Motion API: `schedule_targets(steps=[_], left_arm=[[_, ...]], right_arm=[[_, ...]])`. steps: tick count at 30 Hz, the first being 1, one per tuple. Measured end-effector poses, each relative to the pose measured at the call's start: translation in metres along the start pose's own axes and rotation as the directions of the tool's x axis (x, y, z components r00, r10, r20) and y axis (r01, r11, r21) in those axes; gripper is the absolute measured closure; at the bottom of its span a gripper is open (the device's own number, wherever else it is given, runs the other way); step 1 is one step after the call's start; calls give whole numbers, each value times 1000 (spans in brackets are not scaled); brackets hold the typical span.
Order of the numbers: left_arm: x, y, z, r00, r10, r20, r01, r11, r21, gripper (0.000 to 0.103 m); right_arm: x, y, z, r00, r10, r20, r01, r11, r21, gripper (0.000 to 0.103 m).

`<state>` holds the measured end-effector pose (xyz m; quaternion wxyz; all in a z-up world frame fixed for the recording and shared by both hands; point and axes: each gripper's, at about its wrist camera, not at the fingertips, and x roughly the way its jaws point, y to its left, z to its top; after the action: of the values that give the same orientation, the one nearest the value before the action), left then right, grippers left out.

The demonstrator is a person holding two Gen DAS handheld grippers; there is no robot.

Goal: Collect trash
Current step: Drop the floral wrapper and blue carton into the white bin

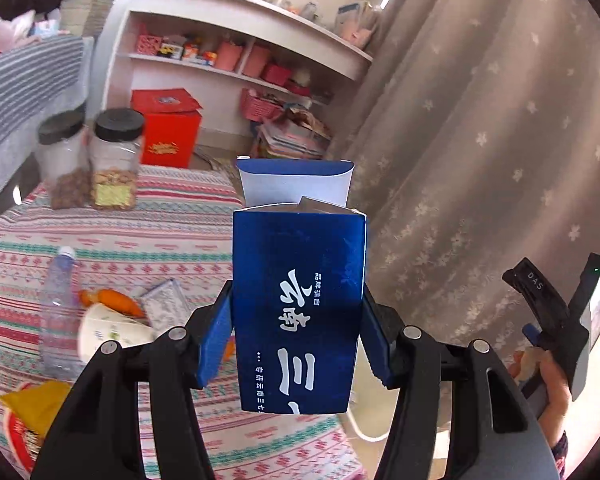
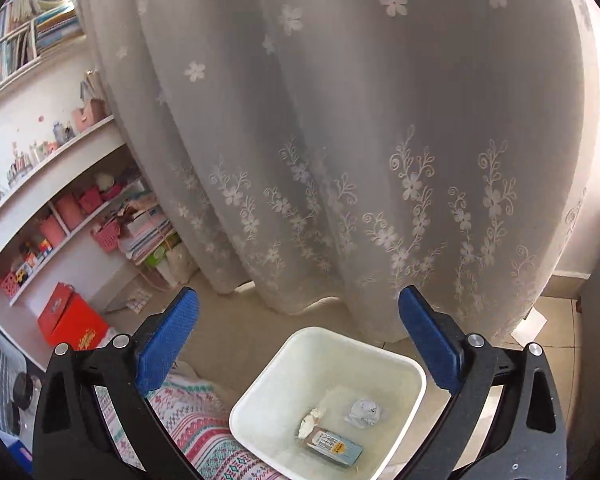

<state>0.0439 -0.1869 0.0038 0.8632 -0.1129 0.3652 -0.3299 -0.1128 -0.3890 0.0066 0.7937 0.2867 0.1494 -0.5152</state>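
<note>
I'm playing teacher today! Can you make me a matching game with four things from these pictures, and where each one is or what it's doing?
Things:
1. blue box
2. white bin
3. plastic bottle
4. right gripper

Places or states:
A. lying on the striped tablecloth
B. open, holding nothing
C. clamped in the left gripper
D. on the floor by the curtain, with some trash inside

Pairs: 1-C, 2-D, 3-A, 4-B

Each gripper, left (image 1: 296, 344) and right (image 2: 298, 336), had black plastic arms with round silver screws and ribbed blue pads (image 2: 168, 340). A dark patterned cuff (image 1: 560, 446) circled the person's wrist.
</note>
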Motion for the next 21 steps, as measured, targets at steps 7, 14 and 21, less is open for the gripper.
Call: schedule_targets(steps=[7,14,21], left_arm=[[77,-82,-20,982,-118,-150,126,991,45,46],[126,-132,-47,940,-188,-284,211,976,53,45],[142,-135,-66,901,-93,-425,159,980,123,23]], right_arm=[[11,-35,20,999,-3,-40,8,991,130,7],[6,-61,34,1000,10,-9,-8,975,223,7],[8,-63,33,998,57,-37,-46,964,260,7]])
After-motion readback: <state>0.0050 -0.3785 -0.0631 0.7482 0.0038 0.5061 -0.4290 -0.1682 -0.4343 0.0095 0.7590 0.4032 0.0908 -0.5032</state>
